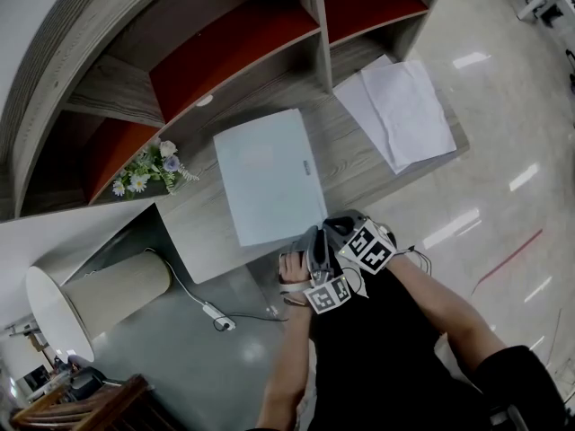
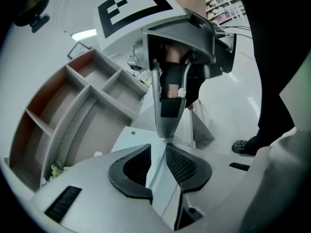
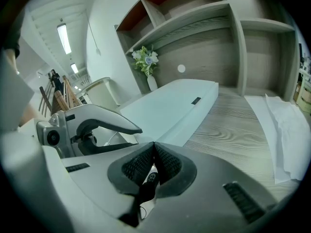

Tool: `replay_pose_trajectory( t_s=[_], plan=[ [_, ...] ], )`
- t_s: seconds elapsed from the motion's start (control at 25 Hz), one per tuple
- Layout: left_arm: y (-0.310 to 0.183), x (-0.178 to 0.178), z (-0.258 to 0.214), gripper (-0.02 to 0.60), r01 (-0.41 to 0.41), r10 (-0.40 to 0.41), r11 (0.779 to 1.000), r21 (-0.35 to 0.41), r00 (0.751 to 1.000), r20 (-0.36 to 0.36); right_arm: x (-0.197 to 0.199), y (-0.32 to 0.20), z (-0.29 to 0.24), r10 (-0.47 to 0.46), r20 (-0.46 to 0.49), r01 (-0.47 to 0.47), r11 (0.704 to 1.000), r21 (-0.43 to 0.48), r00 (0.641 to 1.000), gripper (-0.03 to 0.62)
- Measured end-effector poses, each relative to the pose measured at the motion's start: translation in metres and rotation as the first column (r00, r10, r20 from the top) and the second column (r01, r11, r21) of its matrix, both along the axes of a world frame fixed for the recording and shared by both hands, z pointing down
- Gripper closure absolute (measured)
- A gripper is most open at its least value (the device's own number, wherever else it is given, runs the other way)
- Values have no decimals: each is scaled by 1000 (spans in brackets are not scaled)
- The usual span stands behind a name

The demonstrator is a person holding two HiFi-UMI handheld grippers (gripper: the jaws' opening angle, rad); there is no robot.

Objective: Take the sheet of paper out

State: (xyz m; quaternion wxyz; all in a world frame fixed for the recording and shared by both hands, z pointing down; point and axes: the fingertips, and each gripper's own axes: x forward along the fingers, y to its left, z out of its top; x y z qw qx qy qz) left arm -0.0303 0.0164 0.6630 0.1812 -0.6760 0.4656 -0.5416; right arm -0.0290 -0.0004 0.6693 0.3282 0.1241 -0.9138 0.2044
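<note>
lying flat on the wood-grain surface (image 1: 364, 164), a pale blue folder (image 1: 269, 173) reaches with its near corner to the front edge, where both hand-held grippers meet. the left hand-held gripper (image 2: 158, 149) has its pads apart, and the folder's pale edge runs up through the gap between them; whether either pad presses on it i cannot tell. straight ahead of it, in the left gripper view, the right hand-held gripper (image 3: 154, 143) points steeply down with its tip set on that same corner of the folder. its own view shows the two pads brought together at their tips, with nothing that i can make out between them. the left one's grey handle shows just to its left there. in the head view the marker cubes of both sit side by side, and the person's forearms come in from below and from the right.

loose sheets of paper (image 1: 409, 110) lie in an uneven stack at the right end of the surface, well apart from the folder. behind the folder stands a shelf unit (image 1: 229, 43) with red back panels, and a small bunch of white and lilac flowers (image 1: 148, 167) stands to the folder's left. down on the floor (image 1: 485, 196) lie a beige cylinder (image 1: 112, 287) and a thin cable (image 1: 220, 317) with a small switch.
</note>
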Motion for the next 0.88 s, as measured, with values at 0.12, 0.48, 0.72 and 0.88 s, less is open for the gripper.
replay_pose_trajectory(
  t_s=[0.12,0.48,0.72,0.88],
  plan=[
    [-1,-2,-1,465,0,0,1000,13,1000,-2,0,0,0,2,3,-2,1000,-4,1000,582],
    [-1,1,-2,547,27,-29,999,-20,994,-109,0,0,0,1,0,-1,1000,1,1000,582],
    [-6,-5,-27,569,84,-74,996,42,977,-201,0,-2,1,2,-7,-2,1000,1,1000,582],
    [-10,-10,-34,569,142,-126,989,51,961,-247,0,-2,1,4,-12,-4,1000,2,1000,582]
  ],
)
